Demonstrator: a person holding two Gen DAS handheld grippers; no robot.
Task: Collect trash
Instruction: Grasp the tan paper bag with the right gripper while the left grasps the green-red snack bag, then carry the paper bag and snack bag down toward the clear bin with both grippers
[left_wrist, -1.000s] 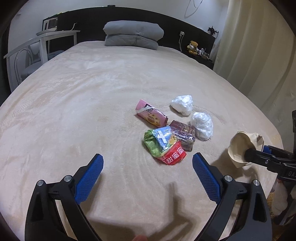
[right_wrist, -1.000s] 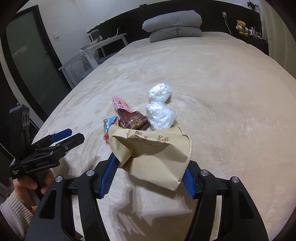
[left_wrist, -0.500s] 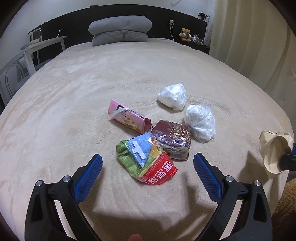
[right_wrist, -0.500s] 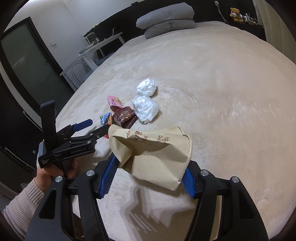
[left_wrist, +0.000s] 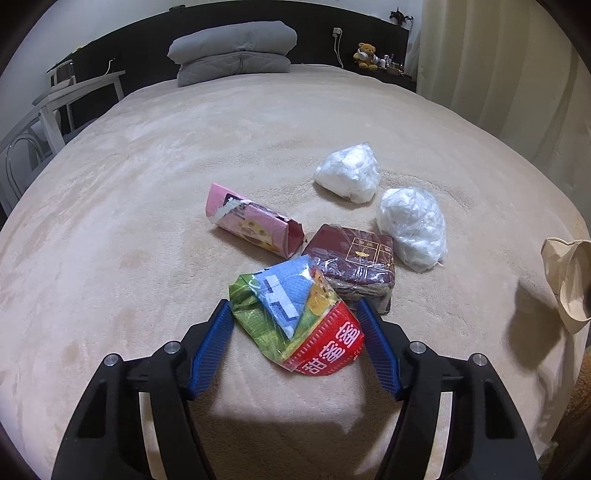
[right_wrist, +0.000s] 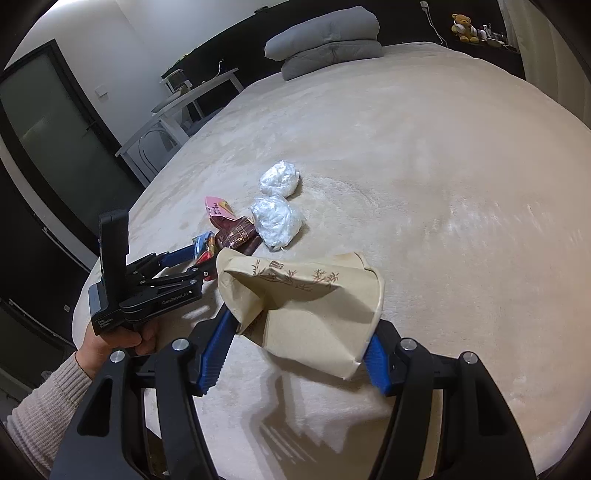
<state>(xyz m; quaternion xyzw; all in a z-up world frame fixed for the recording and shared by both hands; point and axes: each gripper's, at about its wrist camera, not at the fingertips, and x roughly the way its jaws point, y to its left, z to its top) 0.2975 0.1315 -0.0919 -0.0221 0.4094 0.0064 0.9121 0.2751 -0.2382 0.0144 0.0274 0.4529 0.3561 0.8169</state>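
On bed (left_wrist: 147, 177): left claw (left_wrist: 295, 325) just been closing round colourful snack wrapper (left_wrist: 291, 314), pads at its sides, contact unclear. Right claw (right_wrist: 299, 343) pinching tan paper bag (right_wrist: 306, 299) just beside trash pile.

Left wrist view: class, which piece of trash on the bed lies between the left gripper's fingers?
The colourful green, blue and red snack wrapper lies between the left gripper fingers. The pink box, maroon packet and both white bundles lie farther away.

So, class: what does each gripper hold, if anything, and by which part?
The right gripper holds the paper bag by its lower sides. The left gripper has just been closing around the colourful snack wrapper, pads at its sides; a firm hold cannot be told.
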